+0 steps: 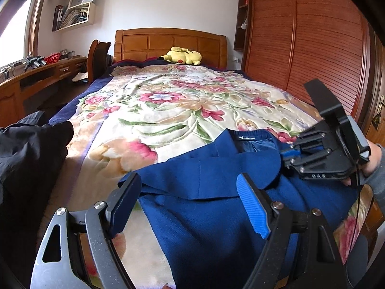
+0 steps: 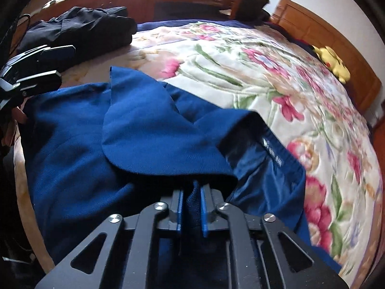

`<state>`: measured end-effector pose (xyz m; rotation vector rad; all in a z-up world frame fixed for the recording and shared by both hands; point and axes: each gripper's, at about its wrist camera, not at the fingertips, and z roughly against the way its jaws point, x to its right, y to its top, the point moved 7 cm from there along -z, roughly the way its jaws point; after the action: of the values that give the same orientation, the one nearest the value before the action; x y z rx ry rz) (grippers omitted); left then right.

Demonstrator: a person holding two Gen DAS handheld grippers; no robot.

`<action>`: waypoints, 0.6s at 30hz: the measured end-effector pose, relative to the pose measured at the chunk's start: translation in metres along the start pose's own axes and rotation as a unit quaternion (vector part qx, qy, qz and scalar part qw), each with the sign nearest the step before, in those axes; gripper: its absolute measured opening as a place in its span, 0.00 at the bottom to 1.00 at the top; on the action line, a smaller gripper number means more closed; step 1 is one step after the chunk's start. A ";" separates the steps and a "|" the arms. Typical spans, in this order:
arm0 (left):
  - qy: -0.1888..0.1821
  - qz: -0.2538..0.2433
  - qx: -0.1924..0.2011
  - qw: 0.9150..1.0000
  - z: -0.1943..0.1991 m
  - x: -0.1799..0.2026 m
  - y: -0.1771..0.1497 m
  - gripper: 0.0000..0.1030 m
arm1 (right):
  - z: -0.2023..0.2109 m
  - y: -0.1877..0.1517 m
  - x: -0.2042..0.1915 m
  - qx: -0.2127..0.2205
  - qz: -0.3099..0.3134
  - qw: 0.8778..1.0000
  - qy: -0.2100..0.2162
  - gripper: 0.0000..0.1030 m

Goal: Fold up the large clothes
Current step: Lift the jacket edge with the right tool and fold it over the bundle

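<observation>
Left gripper [image 1: 190,207]: hovering at the near edge of the bed, jaws spread wide, gripping nothing; the blue jacket is lying between and just beyond its fingers.

Right gripper [image 2: 191,207]: pinching a fold of blue cloth between its nearly closed pads, close to the collar; in the left wrist view it is sitting at the jacket's right side, held by a hand [image 1: 371,161] in a grey sleeve.

Blue jacket [image 1: 204,192]: lying across the near end of the bed on the floral blanket, collar and label [image 1: 246,138] pointing toward the headboard, one lapel flopped open.

Key relation: the jacket's long axis seems to be running from the near edge toward the headboard; the right gripper is already gripping the collar side, while the left, open, is the nearer one to the free left shoulder.

Floral blanket [image 1: 168,110]: covering the bed, bare beyond the jacket.

Black garment [image 1: 28,149]: lying heaped at the bed's near left corner.

Yellow plush toy [image 1: 184,55]: resting at the far end, by the wooden headboard [image 1: 168,41].
</observation>
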<state>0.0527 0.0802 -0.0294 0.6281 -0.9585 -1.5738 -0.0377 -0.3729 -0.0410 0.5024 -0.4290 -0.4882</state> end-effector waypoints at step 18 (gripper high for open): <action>0.005 0.003 -0.009 1.000 -0.006 -0.002 -0.004 0.80 | 0.018 0.025 0.063 0.072 -0.117 0.991 -0.006 0.06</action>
<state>0.0564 0.0803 -0.0360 0.6192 -0.9366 -1.5718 0.0121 -0.3936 0.0039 0.6939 -0.4210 -0.6894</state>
